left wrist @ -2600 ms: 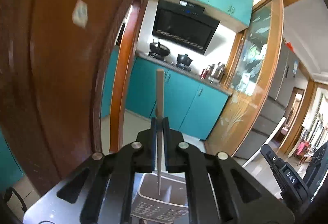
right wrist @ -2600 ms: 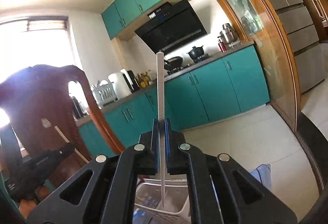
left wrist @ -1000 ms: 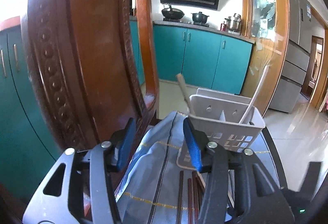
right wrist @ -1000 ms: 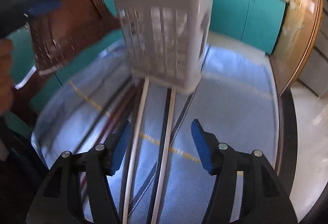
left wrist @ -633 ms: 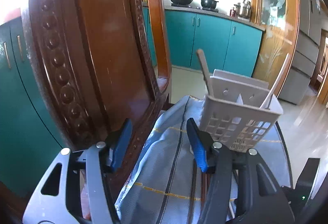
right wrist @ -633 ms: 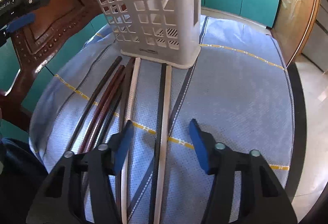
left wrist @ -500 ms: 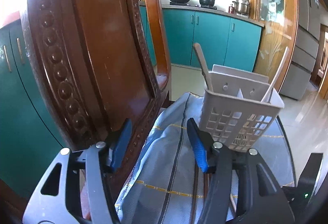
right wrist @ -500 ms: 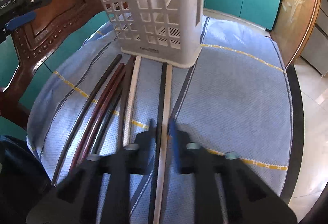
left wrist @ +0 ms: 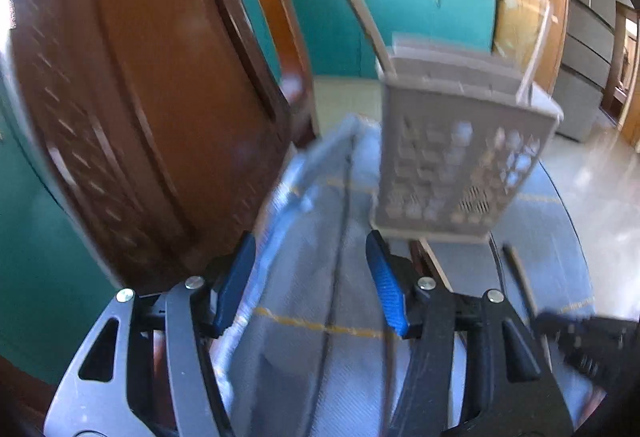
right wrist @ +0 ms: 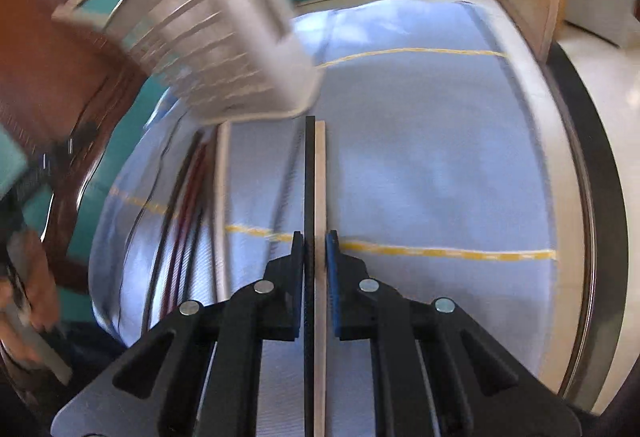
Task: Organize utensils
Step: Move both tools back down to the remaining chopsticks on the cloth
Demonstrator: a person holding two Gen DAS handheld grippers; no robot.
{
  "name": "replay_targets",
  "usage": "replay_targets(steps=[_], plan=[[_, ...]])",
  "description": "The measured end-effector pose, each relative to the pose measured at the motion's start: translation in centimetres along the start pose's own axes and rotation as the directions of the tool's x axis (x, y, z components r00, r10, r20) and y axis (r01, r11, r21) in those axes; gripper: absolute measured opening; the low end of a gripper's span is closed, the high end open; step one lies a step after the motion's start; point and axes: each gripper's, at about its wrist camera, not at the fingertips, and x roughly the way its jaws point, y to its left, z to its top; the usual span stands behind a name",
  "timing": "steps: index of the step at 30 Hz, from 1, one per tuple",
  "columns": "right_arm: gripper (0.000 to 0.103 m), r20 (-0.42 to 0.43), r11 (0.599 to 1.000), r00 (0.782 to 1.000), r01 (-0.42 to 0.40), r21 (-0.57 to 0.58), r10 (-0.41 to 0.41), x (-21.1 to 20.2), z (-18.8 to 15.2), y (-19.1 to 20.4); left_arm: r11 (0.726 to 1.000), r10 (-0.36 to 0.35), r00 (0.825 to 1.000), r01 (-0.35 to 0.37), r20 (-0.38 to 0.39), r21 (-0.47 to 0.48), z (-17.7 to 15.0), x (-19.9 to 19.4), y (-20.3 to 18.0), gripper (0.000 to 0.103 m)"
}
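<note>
Right gripper (right wrist: 315, 245) jaws clamped on two chopsticks (right wrist: 314, 177); left gripper (left wrist: 308, 277) jaws apart; lettering apparently unreadable.

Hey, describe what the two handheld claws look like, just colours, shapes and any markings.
Both match. The left claw has black angular fingers with triangular cut-outs, round silver rivets at the joints, ribbed blue pads and a grey base plate. The right claw has the same black fingers, silver rivets and blue pads. Any markings are too blurred to read, and no cables or sleeves show.
</note>
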Motion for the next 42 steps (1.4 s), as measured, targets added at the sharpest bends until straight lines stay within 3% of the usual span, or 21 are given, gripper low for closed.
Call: replay_targets(steps=[5, 10, 17, 24, 29, 35, 40, 42], plan=[[0.012, -0.010, 0.999, 1.000, -0.029, 0.023, 0.029, -0.1, 0.1, -0.4, 0.998, -0.069, 0.987, 0.066, -0.147, -0.023, -0.8, 2.6, -0.3, 0.058], [0.017, -0.003, 0.999, 1.000, -0.025, 0.026, 0.025, -0.2, 0.5, 0.0, 0.996, -0.085, 0.976, 0.089, -0.199, 0.011, -1.4, 3.8, -1.6, 0.058], [0.018, 0.020, 0.997, 0.997, 0.078, -0.018, -0.078, 0.3, 0.8, 0.5, 0.995, -0.061, 0.962, 0.079, -0.264, 0.056, -2.6, 5.4, -3.2, 0.058], [0.019, 0.041, 0.981, 0.987, 0.160, -0.107, -0.157, 0.8, 0.8, 1.4, 0.995, -0.047, 0.961, 0.069, -0.274, 0.074, -3.4, 5.9, -3.8, 0.058], [0.021, 0.091, 0.932, 0.960, 0.279, -0.231, -0.265, 1.5, -0.1, 3.6, 0.995, -0.035, 0.959, 0.059, -0.282, 0.076, -3.9, 6.9, -4.2, 0.058], [0.024, 0.095, 0.936, 0.959, 0.282, -0.210, -0.267, 1.7, 0.5, 3.2, 0.997, -0.033, 0.960, 0.050, -0.279, 0.052, -3.4, 8.3, -4.0, 0.058], [0.040, 0.143, 0.896, 0.932, 0.361, -0.258, -0.334, 2.0, 0.3, 3.9, 0.999, -0.014, 0.961, 0.027, -0.276, 0.042, -2.6, 9.2, -3.9, 0.059], [0.040, 0.128, 0.908, 0.940, 0.340, -0.244, -0.318, 2.0, 0.4, 3.7, 0.999, -0.011, 0.961, 0.023, -0.277, 0.039, -2.6, 9.1, -3.8, 0.059]])
